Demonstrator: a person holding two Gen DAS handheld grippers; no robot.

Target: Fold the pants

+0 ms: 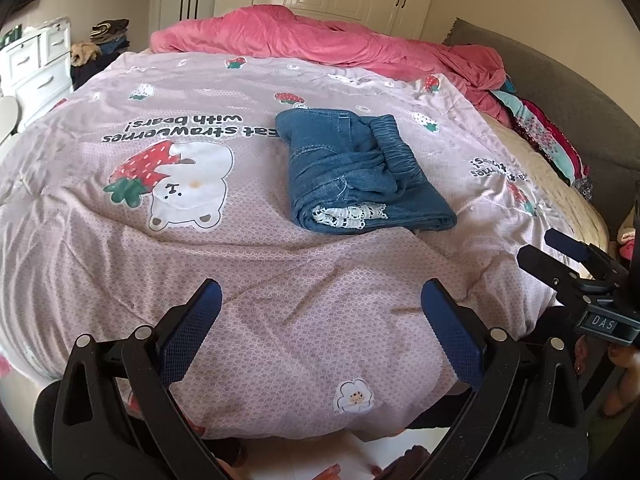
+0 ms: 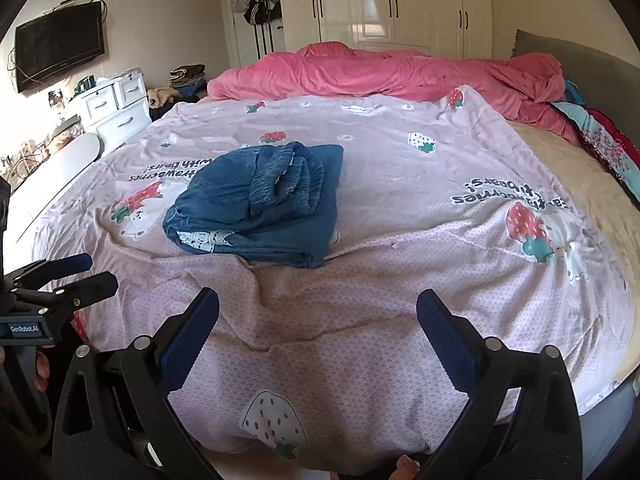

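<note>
Over on the far left of the room, seen from the right wrist view, a black TV hangs on the wall with a white dresser below it and a heap of clothes beside that. Next comes the left gripper, hovering low at the near edge of the bed with its blue-padded fingers spread wide apart and nothing between them, not touching the fabric as far as I can tell. Moving toward the middle, the bed is covered by a pale pink duvet cover printed with strawberries, bears and the text "Eat strawberries with bears!". The denim pants sit right on top of it, roughly mid-bed, already folded into a chunky bundle; the elastic waistband is bunched up on top and a strip of white patterned lining shows at the near edge. They're well apart from both grippers. Behind them a rumpled pink blanket runs across the far side, with white wardrobes past that. Further right, the right gripper is also held over the near edge of the duvet, jaws gaping, holding nothing. On the far right, some colourful patterned fabric is piled against the grey headboard.
</note>
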